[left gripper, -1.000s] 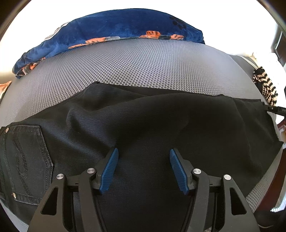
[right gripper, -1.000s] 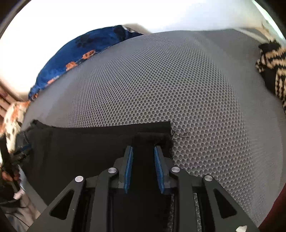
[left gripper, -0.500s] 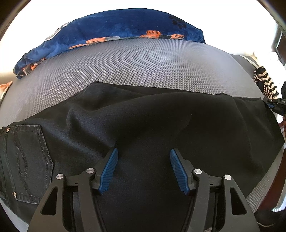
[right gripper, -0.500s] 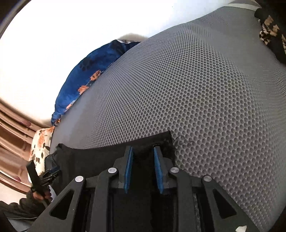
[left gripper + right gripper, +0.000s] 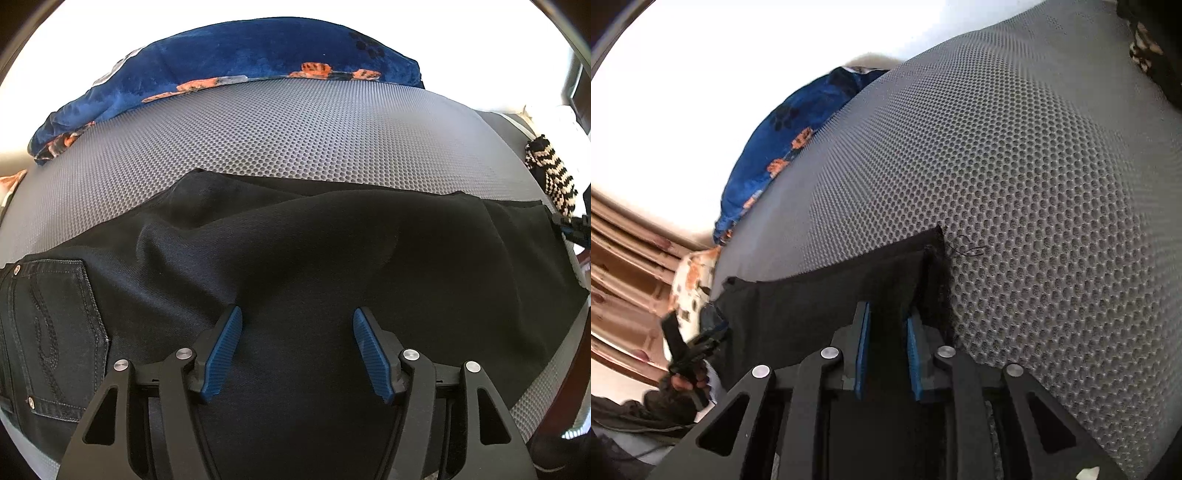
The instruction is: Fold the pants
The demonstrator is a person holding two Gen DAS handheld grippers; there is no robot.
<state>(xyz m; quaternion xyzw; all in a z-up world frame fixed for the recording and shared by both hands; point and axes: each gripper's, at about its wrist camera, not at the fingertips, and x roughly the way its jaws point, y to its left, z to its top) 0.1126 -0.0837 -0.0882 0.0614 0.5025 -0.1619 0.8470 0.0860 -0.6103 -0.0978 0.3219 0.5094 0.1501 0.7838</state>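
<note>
The right gripper (image 5: 886, 332) clamped the black denim pants (image 5: 314, 258) hem; the left gripper (image 5: 297, 350) stood spread, empty. Carry hem toward nine o'clock, keeping edges aligned.

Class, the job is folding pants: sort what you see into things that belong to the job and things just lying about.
Belongs to the job:
- black pants
- left tool, open above them
- right tool, shut on the pants hem
- grey mesh mat underneath

Lying about:
- blue blanket
- striped knit item

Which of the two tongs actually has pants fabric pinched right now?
The right tongs: narrowly closed on the black pants hem. The left tongs are spread open above the cloth.
</note>
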